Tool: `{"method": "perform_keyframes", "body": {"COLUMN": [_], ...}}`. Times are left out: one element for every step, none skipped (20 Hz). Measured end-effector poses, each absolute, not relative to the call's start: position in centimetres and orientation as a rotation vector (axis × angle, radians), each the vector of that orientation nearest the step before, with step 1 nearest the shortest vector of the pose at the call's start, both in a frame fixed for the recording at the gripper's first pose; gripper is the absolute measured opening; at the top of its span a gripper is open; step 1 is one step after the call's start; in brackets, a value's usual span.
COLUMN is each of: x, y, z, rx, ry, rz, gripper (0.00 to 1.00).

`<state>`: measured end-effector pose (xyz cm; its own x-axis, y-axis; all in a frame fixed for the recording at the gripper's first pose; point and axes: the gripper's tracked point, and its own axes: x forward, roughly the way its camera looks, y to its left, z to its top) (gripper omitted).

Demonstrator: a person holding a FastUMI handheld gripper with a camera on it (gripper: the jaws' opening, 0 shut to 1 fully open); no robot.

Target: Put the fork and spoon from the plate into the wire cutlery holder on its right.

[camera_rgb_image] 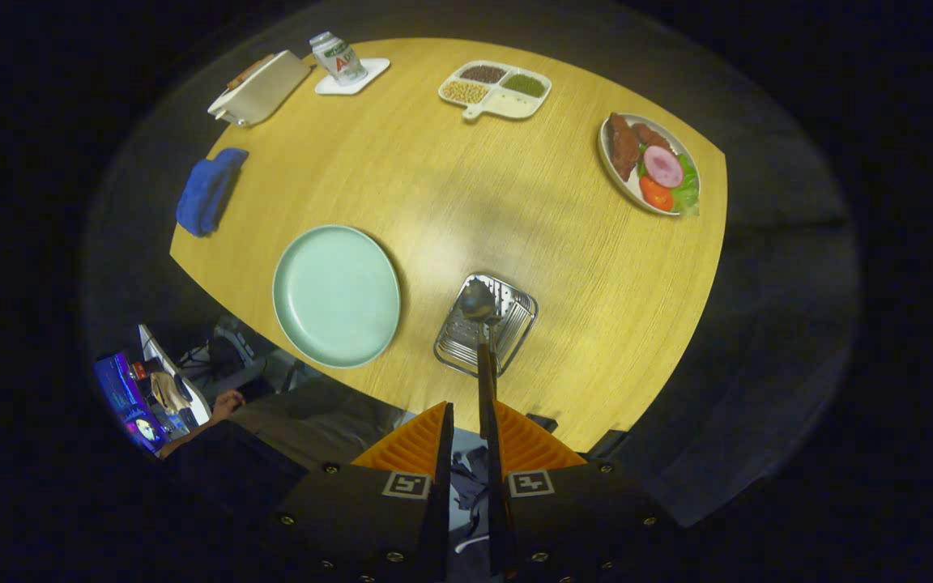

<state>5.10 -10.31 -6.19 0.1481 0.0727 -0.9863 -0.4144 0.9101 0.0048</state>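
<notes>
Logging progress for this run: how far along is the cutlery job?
Done, apparently: the pale green plate is bare, so both utensils are off it. In hand: the gripper holds a spoon by its handle, which runs along one finger with a gap to the other, bowl hanging over the wire cutlery holder. Left: release the spoon into the holder. Whether the fork is already in the holder cannot be told.
</notes>
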Motion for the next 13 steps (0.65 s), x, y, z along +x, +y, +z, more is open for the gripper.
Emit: {"method": "perform_keyframes", "body": {"x": [5.3, 5.4, 5.7, 5.9, 6.0, 5.6, 5.3, 4.2, 3.1, 2.0, 1.5, 1.2, 0.7], "y": [-9.4, -8.2, -7.2, -6.7, -6.2, -5.3, -4.4, -4.1, -3.7, -3.1, -2.8, -3.0, -2.6], "z": [-5.3, -4.5, -3.6, -2.7, -1.8, -0.4, 0.8, 2.3, 3.6, 4.3, 5.0, 5.7, 6.5], "rx": [-0.252, -0.204, -0.157, -0.119, -0.089, -0.057, -0.032, -0.014, 0.009, 0.021, 0.017, 0.014, 0.021], "ry": [1.286, 1.183, 1.075, 0.956, 0.841, 0.733, 0.628, 0.534, 0.444, 0.359, 0.286, 0.222, 0.165], "rz": [0.353, 0.357, 0.346, 0.328, 0.298, 0.283, 0.271, 0.247, 0.230, 0.225, 0.209, 0.189, 0.178], "gripper": [0.20, 0.21, 0.21, 0.20, 0.20, 0.20, 0.21, 0.21, 0.20, 0.20, 0.20, 0.20, 0.20]}}
